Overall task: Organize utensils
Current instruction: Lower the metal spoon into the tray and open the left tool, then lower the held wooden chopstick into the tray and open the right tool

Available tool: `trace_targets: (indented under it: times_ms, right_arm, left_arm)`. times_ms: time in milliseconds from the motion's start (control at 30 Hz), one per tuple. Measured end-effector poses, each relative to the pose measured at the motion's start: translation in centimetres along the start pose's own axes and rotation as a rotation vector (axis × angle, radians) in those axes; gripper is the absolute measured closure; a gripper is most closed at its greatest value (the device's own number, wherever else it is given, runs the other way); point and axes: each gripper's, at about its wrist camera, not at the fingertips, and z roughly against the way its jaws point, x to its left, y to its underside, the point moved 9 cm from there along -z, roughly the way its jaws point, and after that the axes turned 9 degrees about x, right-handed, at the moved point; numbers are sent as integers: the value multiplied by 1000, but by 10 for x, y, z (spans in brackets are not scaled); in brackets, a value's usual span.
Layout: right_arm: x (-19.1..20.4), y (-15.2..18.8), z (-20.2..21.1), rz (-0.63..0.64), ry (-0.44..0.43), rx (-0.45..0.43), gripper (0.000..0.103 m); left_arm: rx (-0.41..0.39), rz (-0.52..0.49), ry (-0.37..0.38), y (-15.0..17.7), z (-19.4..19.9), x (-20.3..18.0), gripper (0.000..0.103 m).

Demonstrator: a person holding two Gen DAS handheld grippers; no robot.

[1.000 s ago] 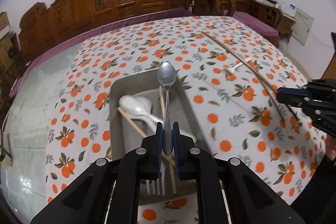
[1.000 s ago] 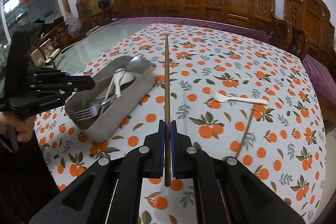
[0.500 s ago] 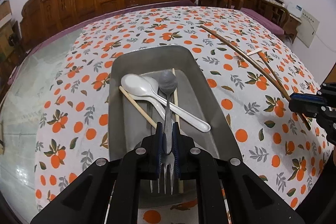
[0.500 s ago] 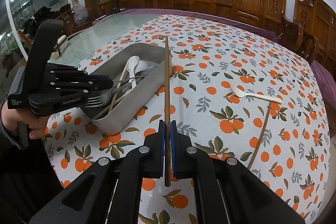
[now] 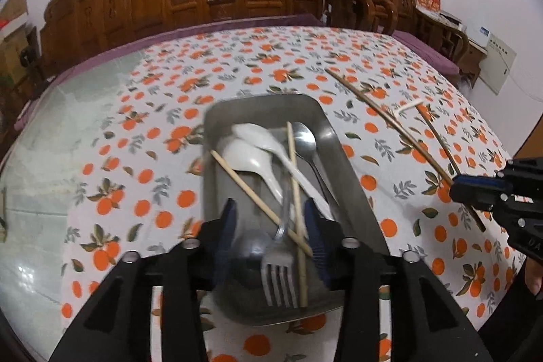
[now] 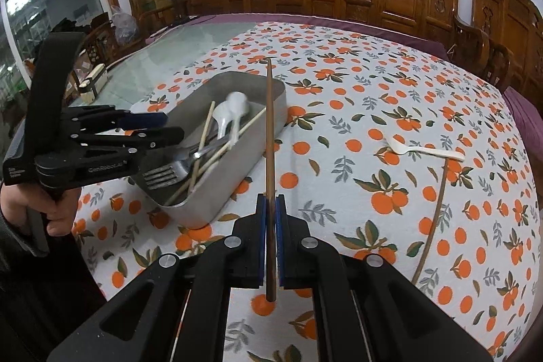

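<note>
Two views differ: only the right wrist view shows the right gripper [image 6: 270, 240] clamped on a dark brown wooden chopstick [image 6: 269, 158], with a white plastic fork [image 6: 420, 151] far right of it. The left gripper [image 5: 271, 226] is opening, nothing pinched, over the grey metal tray [image 5: 353, 178], where a steel spoon [image 5: 305, 141] lies ahead.

left gripper [image 5: 271, 226] fingers opening, metal spoon [image 5: 305, 141] released, now lying in grey tray [image 5: 353, 178]

The left gripper [image 5: 271, 219] tilts downward, its fingers [image 5: 226, 226] opening with nothing pressed between them. The right gripper [image 6: 270, 226] (also angled down) has its fingers [image 6: 259, 226] clamped together. A hand [image 6: 40, 206] grips the left handle.
</note>
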Motion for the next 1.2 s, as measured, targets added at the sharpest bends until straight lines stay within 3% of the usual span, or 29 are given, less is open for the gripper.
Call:
trace_targets:
  times_ms: [33, 300, 367, 733, 1200]
  right_arm:
    - [2, -1, 0, -7, -6, -2, 97]
    - [27, -16, -8, -63, -61, -14, 97]
    - [34, -20, -12, -59, -68, -8, 97]
    - [60, -31, -43, -82, -124, 65, 97]
    - [64, -45, -74, -168, -152, 123, 97]
  left_arm:
    - [-6, 2, -7, -2, 3, 3, 59]
    - [-70, 58, -34, -11, 26, 37, 19]
    - [-83, 72, -39, -13, 29, 43, 13]
    - [-105, 100, -66, -16, 37, 68, 11]
    - [-122, 131, -51, -17, 45, 81, 11]
